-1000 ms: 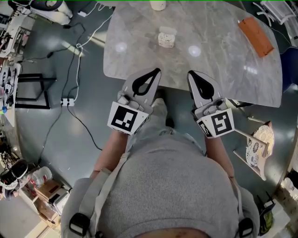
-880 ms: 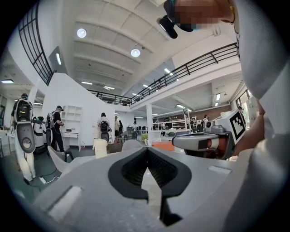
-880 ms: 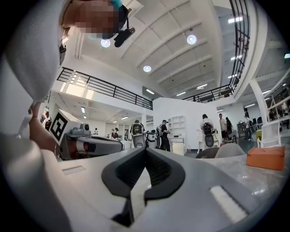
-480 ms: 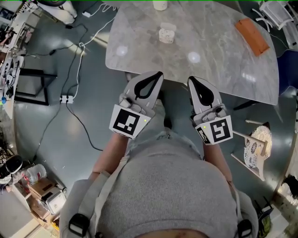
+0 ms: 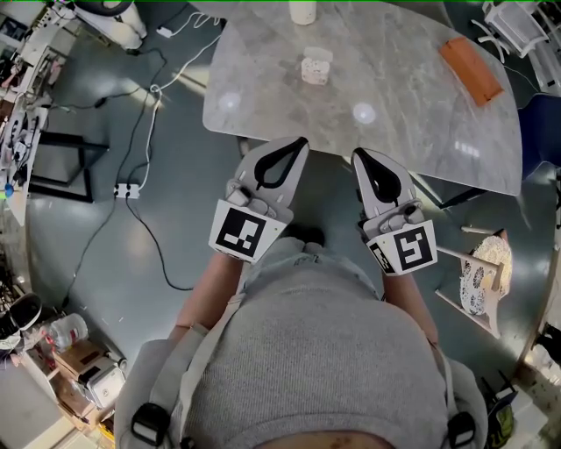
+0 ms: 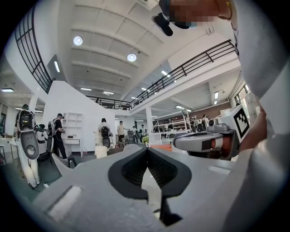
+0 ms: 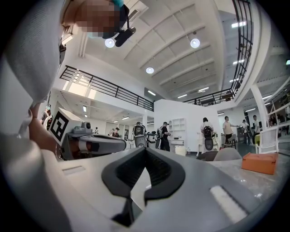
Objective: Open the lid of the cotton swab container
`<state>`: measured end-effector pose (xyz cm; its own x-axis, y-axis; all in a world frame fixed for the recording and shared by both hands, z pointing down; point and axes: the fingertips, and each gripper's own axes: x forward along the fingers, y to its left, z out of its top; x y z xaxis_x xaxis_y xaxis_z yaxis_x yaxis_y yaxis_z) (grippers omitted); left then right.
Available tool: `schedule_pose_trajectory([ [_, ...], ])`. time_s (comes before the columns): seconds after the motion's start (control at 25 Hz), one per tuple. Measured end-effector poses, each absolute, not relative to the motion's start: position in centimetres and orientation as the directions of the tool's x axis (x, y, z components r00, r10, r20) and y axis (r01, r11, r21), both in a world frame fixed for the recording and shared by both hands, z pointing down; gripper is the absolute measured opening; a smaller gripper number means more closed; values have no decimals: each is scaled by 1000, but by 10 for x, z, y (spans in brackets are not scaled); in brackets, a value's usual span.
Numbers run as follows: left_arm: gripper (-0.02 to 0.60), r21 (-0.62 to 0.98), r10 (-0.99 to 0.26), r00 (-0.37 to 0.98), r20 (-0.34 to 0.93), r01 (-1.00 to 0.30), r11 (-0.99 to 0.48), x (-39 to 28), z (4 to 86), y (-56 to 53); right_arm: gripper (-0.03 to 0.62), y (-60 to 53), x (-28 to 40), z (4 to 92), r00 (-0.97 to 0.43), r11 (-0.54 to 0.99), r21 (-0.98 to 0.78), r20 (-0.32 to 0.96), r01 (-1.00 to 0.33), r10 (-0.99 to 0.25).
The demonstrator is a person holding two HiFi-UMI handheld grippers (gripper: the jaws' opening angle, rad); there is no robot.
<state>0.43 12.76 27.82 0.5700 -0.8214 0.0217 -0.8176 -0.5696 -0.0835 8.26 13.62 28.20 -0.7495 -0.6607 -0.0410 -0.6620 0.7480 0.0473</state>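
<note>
Container of cotton swabs (image 5: 316,68), small, whitish plastic, stands well up the grey marble table (image 5: 412,96), its lid too small to judge. The left gripper (image 5: 301,142) and right gripper (image 5: 358,154) hang by the near edge, jaws pressed together, empty.

We note a grey, marble-patterned table (image 5: 403,96) carrying three things: a small pale cotton swab container (image 5: 316,67) left of its middle, a white cup (image 5: 301,9) at the far edge behind it, and a flat orange block (image 5: 471,70) lying toward the right.
</note>
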Motion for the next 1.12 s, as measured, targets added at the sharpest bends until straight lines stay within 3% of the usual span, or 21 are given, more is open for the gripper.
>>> schedule_pose_trajectory([
  [1.12,-2,-78,-803,597,9,-800,-595,-13,276,132,2,145,58,281,-726,721,104,-17,-686,-688],
])
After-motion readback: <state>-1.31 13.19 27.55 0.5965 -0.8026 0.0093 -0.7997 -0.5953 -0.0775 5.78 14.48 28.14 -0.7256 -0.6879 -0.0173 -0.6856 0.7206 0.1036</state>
